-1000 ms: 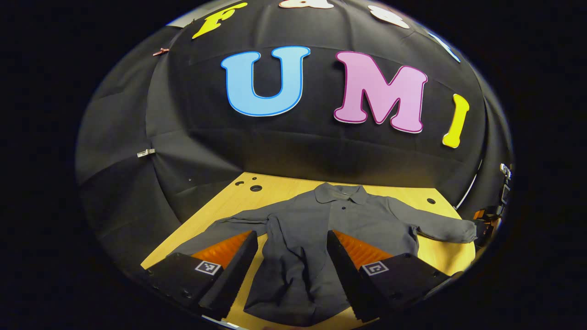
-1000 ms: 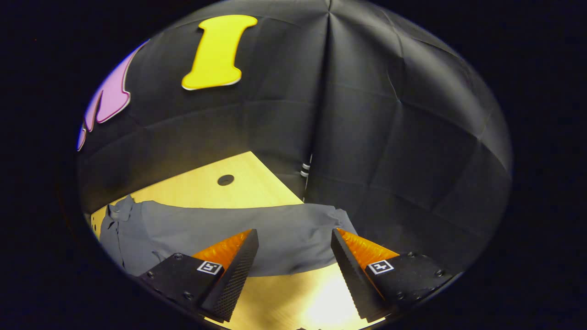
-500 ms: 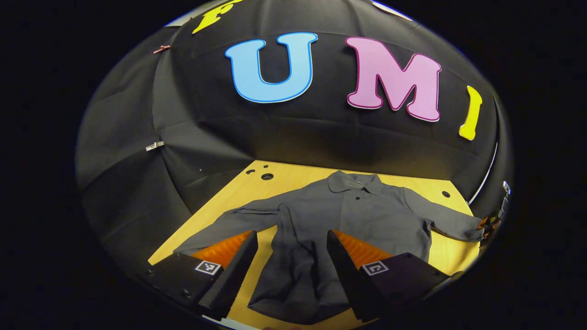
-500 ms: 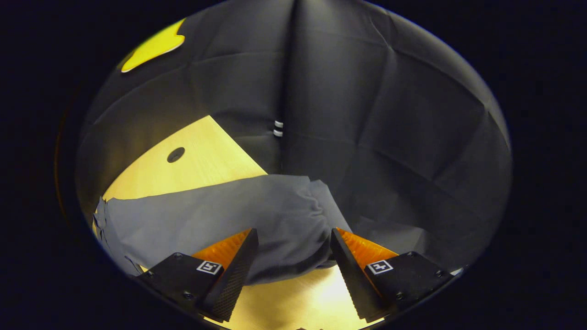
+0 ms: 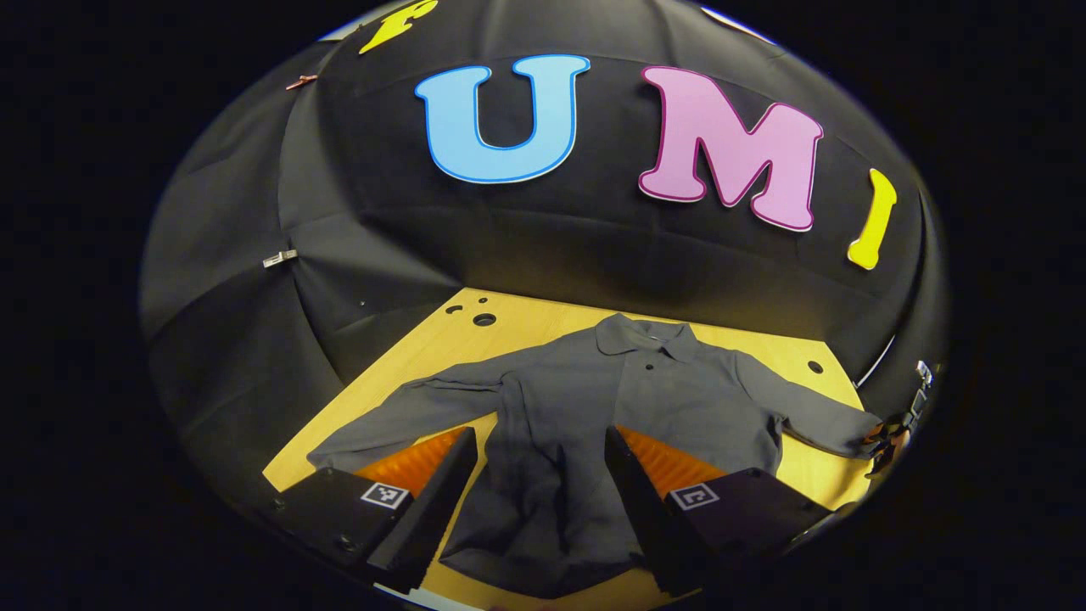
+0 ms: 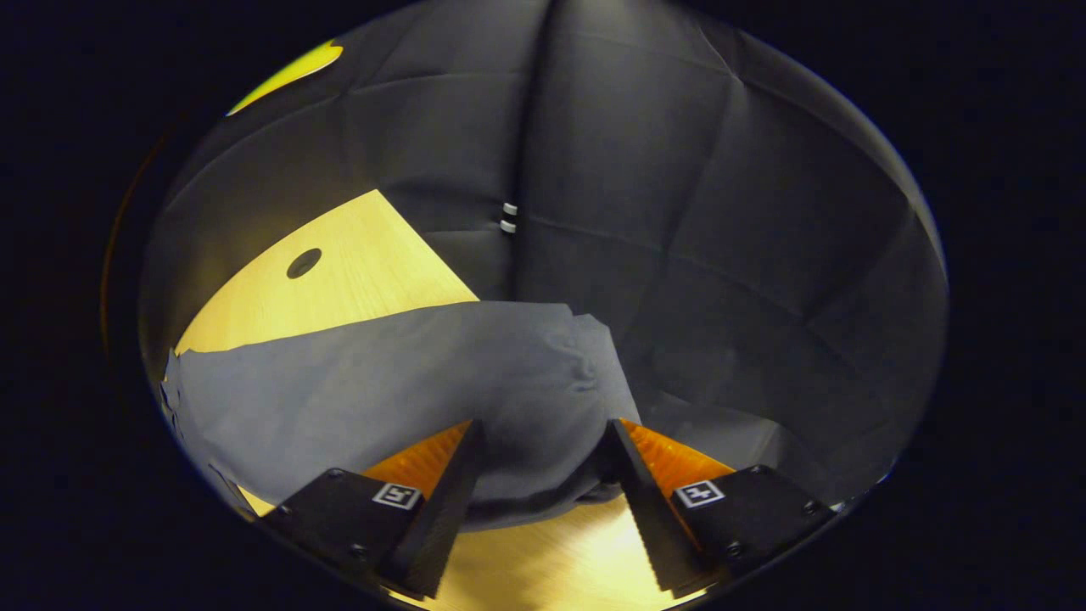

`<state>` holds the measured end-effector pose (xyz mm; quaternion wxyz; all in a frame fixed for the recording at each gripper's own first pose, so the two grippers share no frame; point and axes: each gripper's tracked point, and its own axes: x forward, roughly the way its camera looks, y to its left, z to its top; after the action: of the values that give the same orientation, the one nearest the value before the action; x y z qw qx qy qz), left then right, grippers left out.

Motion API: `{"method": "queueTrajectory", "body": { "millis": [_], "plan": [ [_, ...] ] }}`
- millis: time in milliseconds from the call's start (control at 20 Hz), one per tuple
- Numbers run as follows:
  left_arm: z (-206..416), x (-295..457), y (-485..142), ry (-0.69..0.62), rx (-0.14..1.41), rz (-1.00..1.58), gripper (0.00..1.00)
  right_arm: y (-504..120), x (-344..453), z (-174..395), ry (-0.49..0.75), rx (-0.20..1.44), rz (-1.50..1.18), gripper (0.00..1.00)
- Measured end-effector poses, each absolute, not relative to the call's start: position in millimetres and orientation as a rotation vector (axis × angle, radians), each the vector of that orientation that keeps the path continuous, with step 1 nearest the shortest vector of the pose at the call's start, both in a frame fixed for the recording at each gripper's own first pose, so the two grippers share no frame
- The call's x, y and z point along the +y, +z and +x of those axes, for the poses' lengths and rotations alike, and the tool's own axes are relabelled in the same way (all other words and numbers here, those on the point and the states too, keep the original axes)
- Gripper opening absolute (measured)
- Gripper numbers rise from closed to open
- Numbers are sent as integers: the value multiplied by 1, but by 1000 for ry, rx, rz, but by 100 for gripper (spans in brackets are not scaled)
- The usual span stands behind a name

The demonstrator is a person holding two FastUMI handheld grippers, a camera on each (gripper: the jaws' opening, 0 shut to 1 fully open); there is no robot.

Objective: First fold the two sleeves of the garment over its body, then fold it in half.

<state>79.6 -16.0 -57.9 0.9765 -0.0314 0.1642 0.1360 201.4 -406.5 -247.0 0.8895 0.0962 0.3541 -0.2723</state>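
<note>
A grey garment (image 5: pixel 628 407) lies flat on the wooden table (image 5: pixel 526 327), both sleeves spread, nothing folded; left gripper (image 5: pixel 534 484) hovers wide; right gripper (image 6: pixel 543 475) straddles the right sleeve (image 6: pixel 407 382), jaws wide.

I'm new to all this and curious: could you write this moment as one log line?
stage: first sleeve fold not begun | shirt: flat on table | right claw: open around right sleeve cuff | left claw: open above hem

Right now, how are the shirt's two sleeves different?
One sleeve lies flat on the table with nothing near its cuff; the other sleeve has the right gripper at its cuff, fingers open on either side. The first looks smooth, the second bunched at its end. Both are grey, spread outward and not yet folded.
</note>
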Motion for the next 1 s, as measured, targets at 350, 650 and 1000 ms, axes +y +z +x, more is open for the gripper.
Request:
{"method": "queueTrajectory", "body": {
  "millis": [350,650,1000],
  "plan": [
    [79,-11,-61,276,336,-76,96,-243,-388,210,-545,743,98,3],
    [75,14,-63,303,339,-82,96,-215,-355,216,-473,690,31,6],
    [67,38,-60,307,331,-90,96,-144,-294,221,-335,591,-33,6]
  ]
}}
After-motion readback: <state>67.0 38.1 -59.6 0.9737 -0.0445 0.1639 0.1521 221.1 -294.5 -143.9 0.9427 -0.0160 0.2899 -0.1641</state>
